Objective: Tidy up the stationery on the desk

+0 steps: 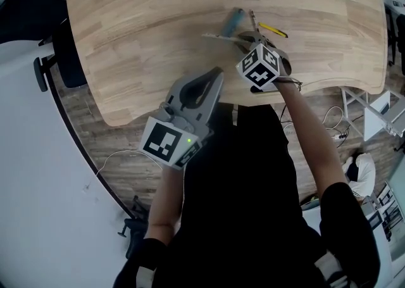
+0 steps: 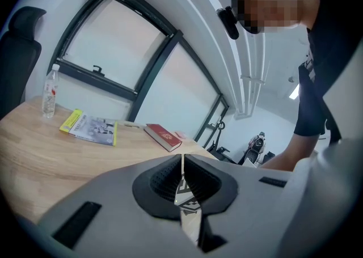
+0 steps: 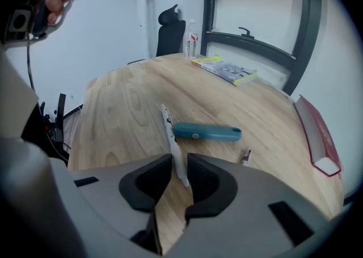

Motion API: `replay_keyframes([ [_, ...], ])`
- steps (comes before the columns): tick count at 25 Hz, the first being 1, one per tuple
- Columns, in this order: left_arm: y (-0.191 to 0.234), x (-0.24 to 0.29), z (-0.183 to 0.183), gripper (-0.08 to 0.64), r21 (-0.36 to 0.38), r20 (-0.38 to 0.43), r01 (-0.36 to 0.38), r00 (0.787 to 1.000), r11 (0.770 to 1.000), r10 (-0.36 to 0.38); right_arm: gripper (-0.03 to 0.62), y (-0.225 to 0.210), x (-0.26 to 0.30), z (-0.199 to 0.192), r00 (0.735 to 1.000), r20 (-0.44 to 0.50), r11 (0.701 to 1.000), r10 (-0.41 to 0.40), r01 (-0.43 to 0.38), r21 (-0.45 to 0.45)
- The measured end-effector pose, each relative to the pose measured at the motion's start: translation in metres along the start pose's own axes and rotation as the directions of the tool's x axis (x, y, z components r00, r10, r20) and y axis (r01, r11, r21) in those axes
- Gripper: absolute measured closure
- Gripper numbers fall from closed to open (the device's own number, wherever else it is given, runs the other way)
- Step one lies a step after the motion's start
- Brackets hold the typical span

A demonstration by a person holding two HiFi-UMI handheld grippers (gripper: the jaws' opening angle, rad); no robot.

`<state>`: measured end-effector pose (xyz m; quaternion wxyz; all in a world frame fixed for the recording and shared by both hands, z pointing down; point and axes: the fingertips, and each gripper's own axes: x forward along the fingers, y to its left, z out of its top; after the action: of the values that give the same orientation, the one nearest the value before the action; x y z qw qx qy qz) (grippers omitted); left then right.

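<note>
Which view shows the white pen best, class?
The right gripper view: the white pen lies on the desk, its end between the jaws. The head view shows a thin sliver; the left gripper view shows none.

Right claw (image 3: 179, 167) straddles white pen (image 3: 168, 132) end on desk (image 3: 125, 109); pads (image 3: 152, 181) seemingly not touching. Teal case (image 3: 207, 132) beside pen.

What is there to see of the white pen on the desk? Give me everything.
The white pen is slim and plastic-looking, with small dark marks near its far end. It lies flat on the wooden desk. Its near tip sits between the open tongs of the right gripper, not visibly clamped. A teal case lies crosswise at its right, seemingly touching it.
</note>
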<state>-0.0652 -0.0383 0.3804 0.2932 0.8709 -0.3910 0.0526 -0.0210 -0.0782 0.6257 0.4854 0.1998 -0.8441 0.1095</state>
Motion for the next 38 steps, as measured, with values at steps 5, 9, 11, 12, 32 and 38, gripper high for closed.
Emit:
replay_keyframes([
  [5, -0.001, -0.001, -0.001, 0.520, 0.003, -0.001, 0.001, 1.000, 1.000, -0.001, 0.511, 0.005, 0.000, -0.002, 1.000, -0.015, 1.000, -0.002, 0.002, -0.001],
  [9, -0.002, -0.004, 0.001, 0.520, 0.003, 0.005, -0.001, 1.000, 1.000, 0.001, 0.523, 0.014, -0.002, -0.001, 1.000, -0.014, 1.000, 0.001, -0.001, 0.031],
  [11, -0.003, -0.005, 0.001, 0.520, 0.005, 0.008, 0.000, 1.000, 1.000, 0.000, 0.525, 0.018, -0.005, 0.001, 1.000, -0.004, 0.998, -0.004, 0.005, 0.057],
  [12, -0.003, -0.006, 0.002, 0.520, 0.005, 0.010, 0.001, 1.000, 1.000, -0.001, 0.526, 0.019, -0.006, 0.001, 1.000, 0.001, 0.997, -0.008, 0.008, 0.076],
  [32, -0.001, -0.032, -0.004, 0.520, 0.006, 0.033, -0.008, 0.999, 1.000, 0.008, 0.528, 0.038, -0.005, 0.017, 0.986, 0.090, 0.681, -0.141, 0.031, 0.732],
  [38, 0.000, -0.045, -0.007, 0.520, 0.000, 0.043, -0.017, 0.999, 1.000, 0.017, 0.532, 0.046, 0.003, 0.019, 0.981, 0.054, 0.586, -0.184, 0.066, 0.807],
])
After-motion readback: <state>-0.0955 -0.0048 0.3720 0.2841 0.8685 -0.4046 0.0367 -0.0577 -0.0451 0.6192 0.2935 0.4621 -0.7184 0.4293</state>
